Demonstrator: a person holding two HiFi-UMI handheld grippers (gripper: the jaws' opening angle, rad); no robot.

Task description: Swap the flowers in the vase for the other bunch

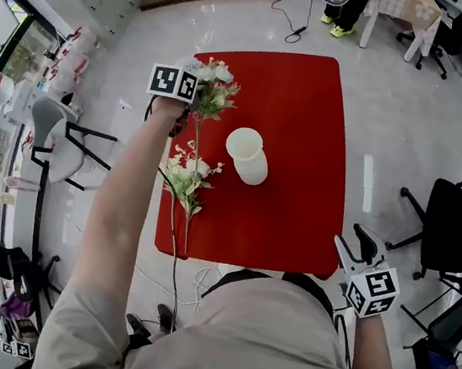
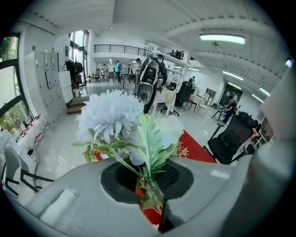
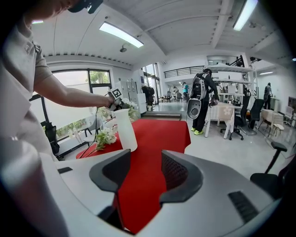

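Left tool [image 2: 150, 194] is clenched on the thin green stem of the fluffy white bunch [image 2: 113, 115], up over the red cloth surface [image 1: 301, 112]. The smooth tapered vase [image 1: 248, 156] stands empty, the second bunch [image 1: 188, 173] lying just beside it. Right tool [image 3: 141, 173] gapes wide, holding nothing.

My left arm [image 1: 122, 198] stretched out toward 11 o'clock, held above table height. Left gripper [image 1: 189, 107] jaws nearly together, clamped on flower stem [image 2: 150, 187]. My right forearm [image 1: 374, 353] close by side. Right gripper [image 1: 356, 244] at 2 o'clock, jaws apart, nothing between.
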